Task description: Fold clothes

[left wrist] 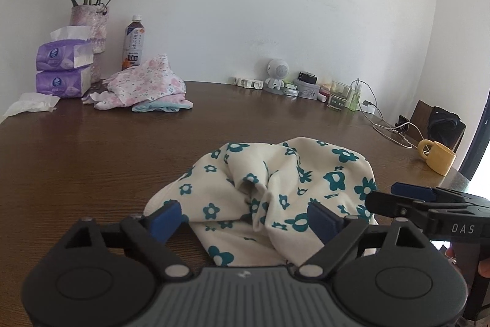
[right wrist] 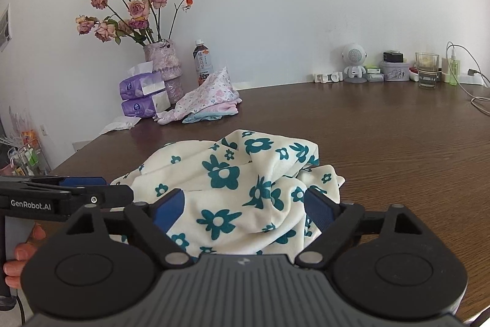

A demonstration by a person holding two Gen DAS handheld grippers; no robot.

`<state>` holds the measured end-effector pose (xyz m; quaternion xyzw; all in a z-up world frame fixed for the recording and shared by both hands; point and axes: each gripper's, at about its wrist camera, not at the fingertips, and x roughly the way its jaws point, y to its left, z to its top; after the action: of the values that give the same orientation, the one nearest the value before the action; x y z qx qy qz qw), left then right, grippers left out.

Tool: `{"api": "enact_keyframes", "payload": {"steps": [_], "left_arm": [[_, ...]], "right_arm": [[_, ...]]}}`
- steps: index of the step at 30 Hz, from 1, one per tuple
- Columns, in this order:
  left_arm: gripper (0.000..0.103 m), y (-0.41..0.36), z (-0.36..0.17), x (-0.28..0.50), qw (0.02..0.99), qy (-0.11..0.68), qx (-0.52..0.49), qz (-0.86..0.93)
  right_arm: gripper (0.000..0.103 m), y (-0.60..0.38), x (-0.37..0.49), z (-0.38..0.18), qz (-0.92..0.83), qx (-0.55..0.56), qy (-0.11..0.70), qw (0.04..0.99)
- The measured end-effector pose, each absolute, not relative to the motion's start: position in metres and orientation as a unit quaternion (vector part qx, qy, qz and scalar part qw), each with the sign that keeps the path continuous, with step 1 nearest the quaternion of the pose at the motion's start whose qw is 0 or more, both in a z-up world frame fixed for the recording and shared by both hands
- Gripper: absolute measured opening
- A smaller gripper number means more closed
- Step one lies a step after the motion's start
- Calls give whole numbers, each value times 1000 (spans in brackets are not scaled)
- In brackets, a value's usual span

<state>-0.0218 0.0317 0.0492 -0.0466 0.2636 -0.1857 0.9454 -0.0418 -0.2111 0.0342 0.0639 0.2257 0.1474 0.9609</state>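
A cream garment with teal flowers [left wrist: 275, 170] [right wrist: 232, 167] lies crumpled in a heap on the brown wooden table [left wrist: 92, 161]. My left gripper [left wrist: 245, 215] is open, its blue pads wide apart on either side of the heap's near edge, pressing nothing. My right gripper [right wrist: 245, 206] is open too, its pads spread around the garment's near folds without gripping. Each gripper shows side-on in the other's view: the right gripper [left wrist: 398, 195] at the garment's right, the left gripper [right wrist: 101, 189] at its left. A person's fingers [right wrist: 24, 253] hold the left handle.
At the back left stand a pile of pink floral clothes [left wrist: 147, 88], two purple tissue packs [left wrist: 62, 66], a vase of dried roses [left wrist: 92, 26] and a bottle [left wrist: 133, 43]. A yellow mug [left wrist: 438, 157], cables, a glass and small items line the right and back.
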Motion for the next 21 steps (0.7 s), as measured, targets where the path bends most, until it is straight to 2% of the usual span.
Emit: {"api": "enact_keyframes", "payload": {"steps": [3, 6, 9, 21], "left_arm": [[93, 34, 51, -25, 948, 256, -45, -184], [94, 36, 49, -24, 948, 259, -53, -179], [99, 38, 45, -23, 945, 265, -64, -179], [102, 40, 40, -19, 942, 277, -73, -173]], "right_arm": [[103, -212, -45, 37, 143, 66, 220, 963], [103, -212, -47, 37, 140, 66, 219, 963], [103, -212, -48, 37, 139, 67, 221, 963], [103, -215, -49, 32, 136, 78, 227, 961]]}}
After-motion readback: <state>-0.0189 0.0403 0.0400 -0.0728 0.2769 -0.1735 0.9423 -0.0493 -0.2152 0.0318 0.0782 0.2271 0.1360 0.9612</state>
